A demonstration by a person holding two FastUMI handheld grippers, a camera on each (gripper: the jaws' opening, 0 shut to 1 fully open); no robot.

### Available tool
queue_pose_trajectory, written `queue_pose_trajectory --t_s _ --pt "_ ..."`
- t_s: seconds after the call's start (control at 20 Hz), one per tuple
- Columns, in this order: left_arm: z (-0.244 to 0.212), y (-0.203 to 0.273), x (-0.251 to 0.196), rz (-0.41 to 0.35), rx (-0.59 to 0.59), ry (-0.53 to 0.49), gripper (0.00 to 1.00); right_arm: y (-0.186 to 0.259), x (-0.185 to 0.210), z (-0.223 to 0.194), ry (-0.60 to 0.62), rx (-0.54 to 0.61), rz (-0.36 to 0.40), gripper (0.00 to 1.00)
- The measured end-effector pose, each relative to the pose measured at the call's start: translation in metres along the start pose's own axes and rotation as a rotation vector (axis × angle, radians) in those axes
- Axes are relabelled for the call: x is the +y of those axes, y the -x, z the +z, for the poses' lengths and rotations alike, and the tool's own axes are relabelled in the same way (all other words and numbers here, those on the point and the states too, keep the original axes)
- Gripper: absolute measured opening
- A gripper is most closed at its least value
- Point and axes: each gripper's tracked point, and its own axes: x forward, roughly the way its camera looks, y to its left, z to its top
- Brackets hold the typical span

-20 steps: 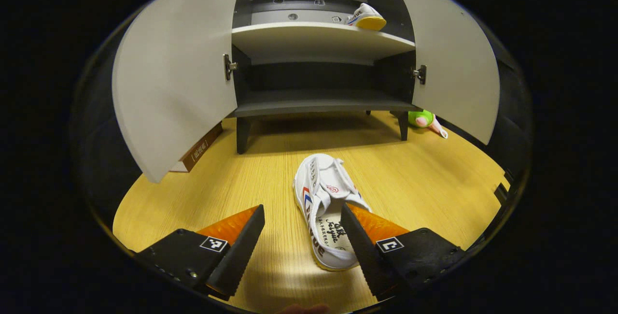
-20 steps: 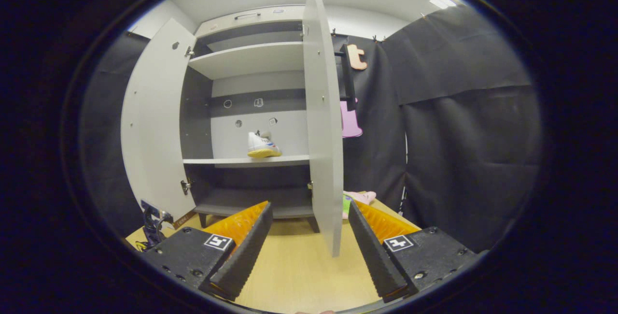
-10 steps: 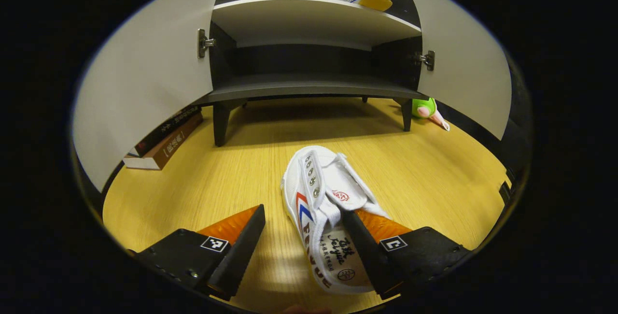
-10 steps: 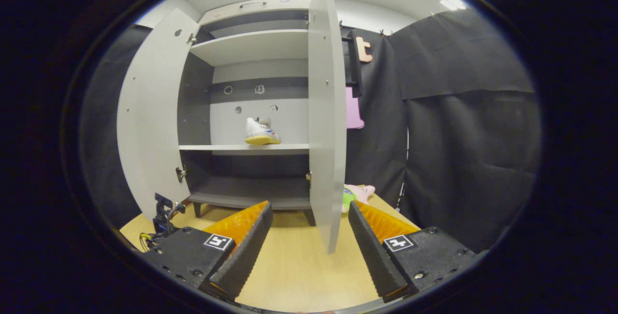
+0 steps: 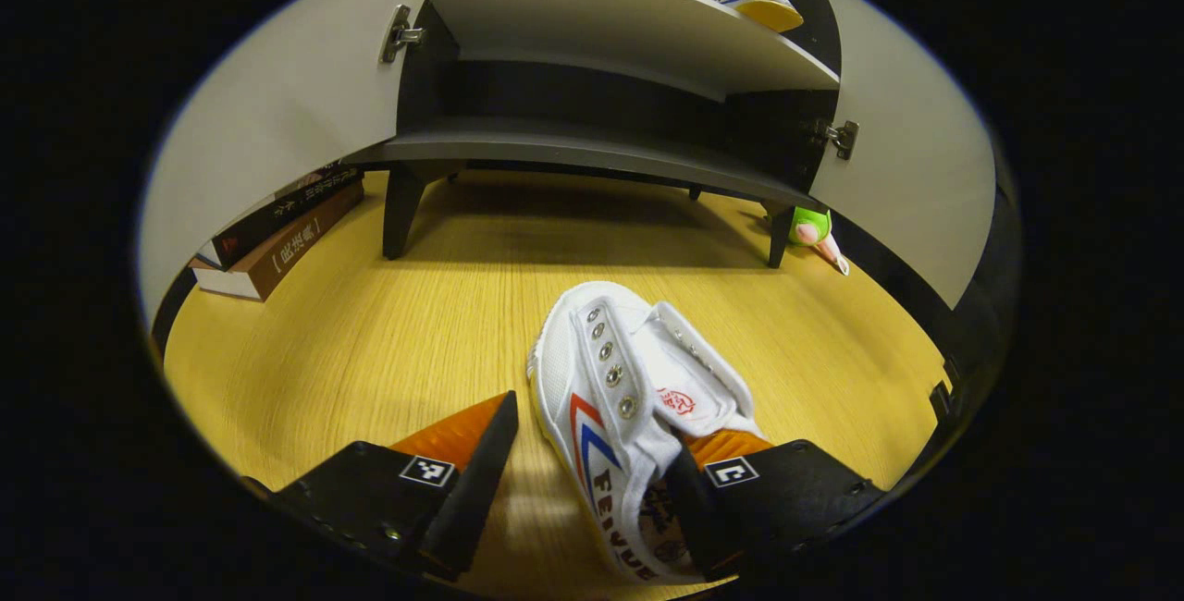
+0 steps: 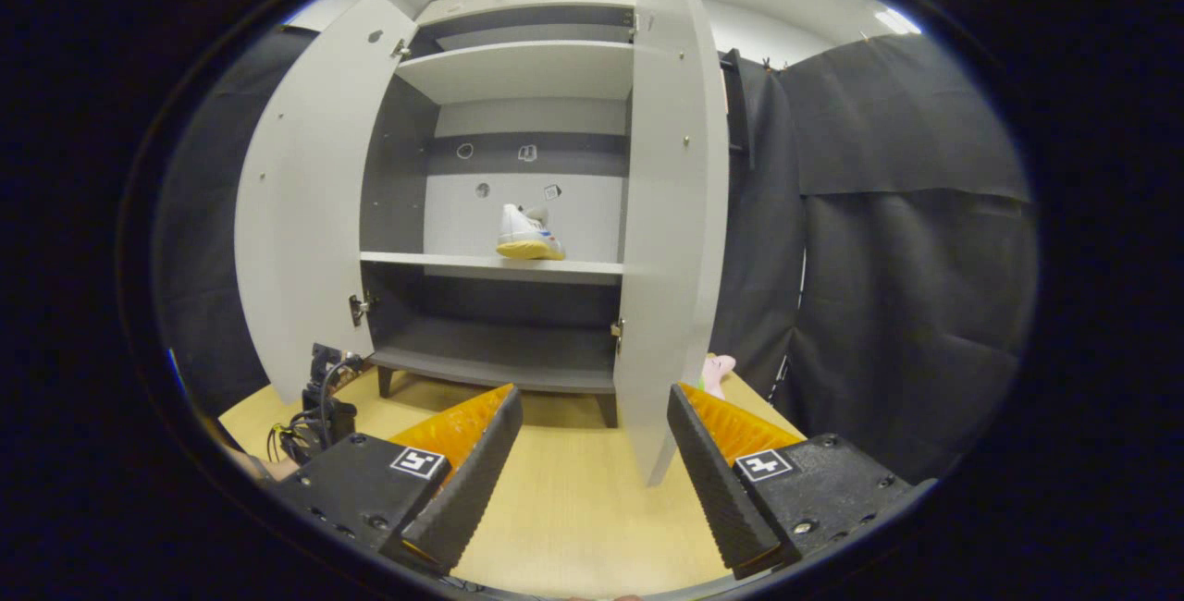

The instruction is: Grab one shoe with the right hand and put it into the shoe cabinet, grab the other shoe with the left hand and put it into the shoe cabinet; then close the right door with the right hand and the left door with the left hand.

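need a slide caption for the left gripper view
Open left hand-held gripper straddling a white shoe's side wall on the wooden floor before the open shoe cabinet.

White shoe point(image 5: 615, 398) on floor, other shoe point(image 6: 528, 233) on cabinet shelf point(image 6: 499, 265), doors open

Staged recording booth: black cloth walls point(image 6: 906, 305); ceiling light panels point(image 6: 895, 20); shoe cabinet point(image 6: 518, 213) on wooden floor point(image 5: 388, 351).

i see two stacked books point(image 5: 277, 240) on the wooden table point(image 5: 416, 333), far left, partly behind a door. a green and pink plush toy point(image 5: 814, 233) lies by the cabinet's right leg.
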Motion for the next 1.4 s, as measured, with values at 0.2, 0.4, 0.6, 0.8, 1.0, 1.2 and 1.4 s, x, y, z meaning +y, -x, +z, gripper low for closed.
queue_pose_trajectory --t_s 0.2,0.4,0.6,0.8,1.0,1.2,1.4 --pt "0.003 -0.002 0.004 0.032 -0.025 -0.014 0.65 -0.005 0.004 -0.004 -0.001 0.012 0.007 0.99" --pt "0.006 -0.004 0.011 0.059 -0.046 0.002 0.32 -0.009 0.006 -0.011 -0.008 0.033 0.011 0.99" --pt "0.010 -0.004 0.020 0.118 -0.055 -0.029 0.14 -0.013 0.011 -0.014 -0.001 0.043 0.019 0.99" --pt "0.024 0.019 0.015 0.146 -0.095 -0.037 0.13 -0.014 0.016 -0.012 0.016 0.038 0.029 1.00" --pt "0.092 0.091 -0.001 0.185 -0.257 0.011 0.02 -0.018 0.027 -0.011 0.026 0.027 0.061 0.99" --pt "0.191 0.150 -0.029 0.151 -0.439 0.005 0.02 -0.021 0.045 -0.008 0.018 0.018 0.127 0.99" --pt "0.285 0.171 -0.028 0.246 -0.505 -0.009 0.01 -0.018 0.059 -0.001 0.029 -0.010 0.174 1.00"
